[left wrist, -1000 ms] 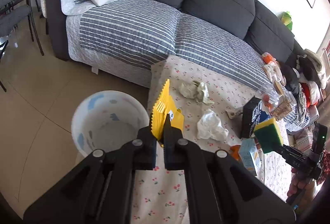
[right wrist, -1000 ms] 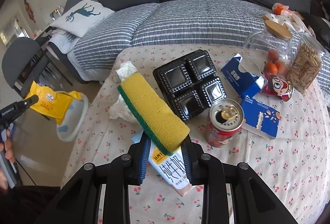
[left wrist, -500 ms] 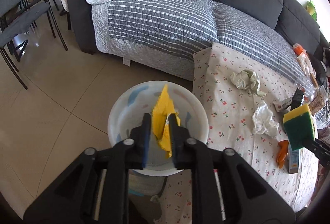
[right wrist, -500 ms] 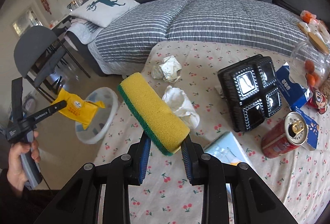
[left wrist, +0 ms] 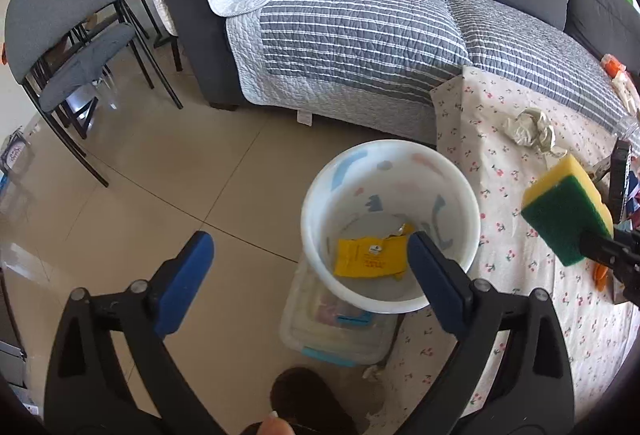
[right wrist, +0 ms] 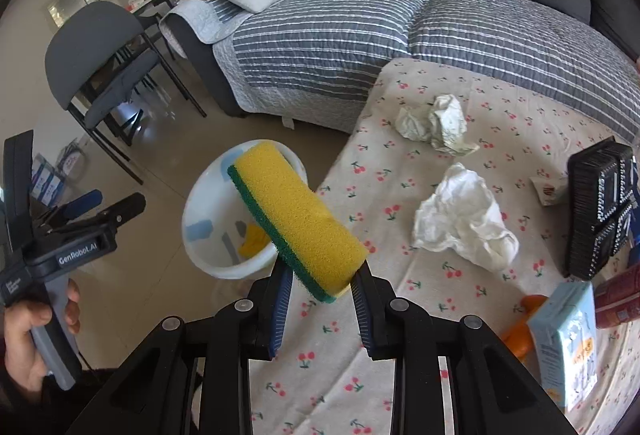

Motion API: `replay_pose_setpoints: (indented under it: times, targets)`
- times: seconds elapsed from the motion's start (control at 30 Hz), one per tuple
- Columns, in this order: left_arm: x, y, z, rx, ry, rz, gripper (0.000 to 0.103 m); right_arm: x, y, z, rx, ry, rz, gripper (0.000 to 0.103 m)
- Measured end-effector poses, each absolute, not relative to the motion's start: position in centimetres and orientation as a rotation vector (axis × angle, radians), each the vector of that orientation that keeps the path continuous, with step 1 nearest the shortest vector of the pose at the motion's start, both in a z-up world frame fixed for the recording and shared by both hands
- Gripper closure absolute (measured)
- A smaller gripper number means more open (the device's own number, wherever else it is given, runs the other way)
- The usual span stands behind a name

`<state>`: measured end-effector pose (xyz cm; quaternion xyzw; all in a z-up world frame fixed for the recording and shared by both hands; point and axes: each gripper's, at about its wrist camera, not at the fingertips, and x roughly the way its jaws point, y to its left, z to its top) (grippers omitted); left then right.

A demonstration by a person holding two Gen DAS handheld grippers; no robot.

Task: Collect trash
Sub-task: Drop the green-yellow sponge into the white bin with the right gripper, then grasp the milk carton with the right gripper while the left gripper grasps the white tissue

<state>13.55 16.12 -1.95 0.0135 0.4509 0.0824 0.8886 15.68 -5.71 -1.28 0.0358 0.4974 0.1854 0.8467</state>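
Observation:
A white bin (left wrist: 390, 223) stands on the floor beside the cloth-covered table, and a yellow wrapper (left wrist: 370, 258) lies flat on its bottom. My left gripper (left wrist: 310, 255) hangs over the bin's near rim, its jaws opening wide with nothing between them. My right gripper (right wrist: 320, 281) is shut on a yellow and green sponge (right wrist: 296, 219), held over the table's left edge next to the bin (right wrist: 224, 227). The sponge (left wrist: 566, 211) also shows at the right of the left wrist view. Two crumpled tissues (right wrist: 464, 221) (right wrist: 436, 123) lie on the table.
A black plastic tray (right wrist: 600, 211), a light blue carton (right wrist: 568, 343), an orange scrap (right wrist: 520, 331) and a red can (right wrist: 618, 299) sit at the table's right. A clear lidded box (left wrist: 340, 327) rests on the floor under the bin. A grey chair (left wrist: 68, 47) and a striped sofa (left wrist: 360, 23) stand behind.
The left jaws opened and the yellow wrapper fell from them to the bin's bottom. The right gripper carried the sponge leftward across the table toward the bin.

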Motion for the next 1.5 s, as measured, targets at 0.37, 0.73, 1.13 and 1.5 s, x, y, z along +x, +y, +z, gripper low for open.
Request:
replay_pose_setpoints:
  times: [0.37, 0.73, 1.13, 1.5]
  targets:
    - [12.9, 17.9, -2.2, 0.05, 0.947, 0.179, 0.005, 19.7, -0.6, -3.9, 0.14, 1.108, 0.416, 0.073]
    - [13.2, 17.7, -2.6, 0.048, 0.963, 0.173, 0.004, 20.2, -0.6, -2.8, 0.179, 1.051, 0.432, 0.047]
    - [13.1, 16.4, -2.4, 0.054, 0.975, 0.145, 0.004, 17.3, -6.1, -0.3, 0.057, 1.013, 0.322, 0.031]
    - [13.5, 11.9, -2.1, 0.094, 0.991, 0.08, 0.004, 12.5, -15.7, 2.7, -0.012, 0.973, 0.179, 0.022]
